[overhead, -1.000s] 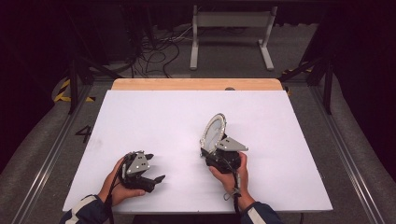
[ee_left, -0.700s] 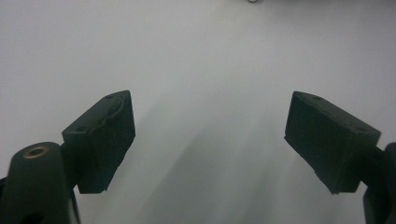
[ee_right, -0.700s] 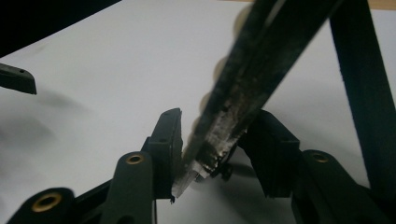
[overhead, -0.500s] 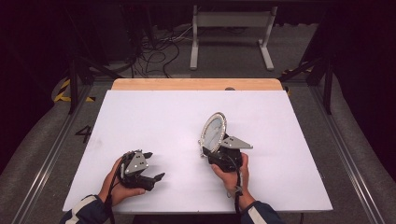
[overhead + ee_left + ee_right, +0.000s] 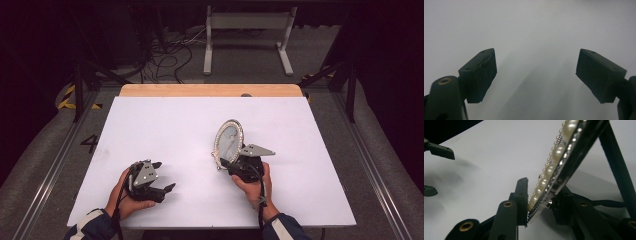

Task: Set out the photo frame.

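Over on the person's right, the right gripper (image 5: 235, 161) has just been closing its jaws on the lower rim of an oval pearl-edged picture frame (image 5: 229, 141), and both pads now press on that rim. The frame stands tilted on the white table (image 5: 165, 125). The left gripper (image 5: 159, 177) rests low near the front edge, jaws wide apart with nothing between them.
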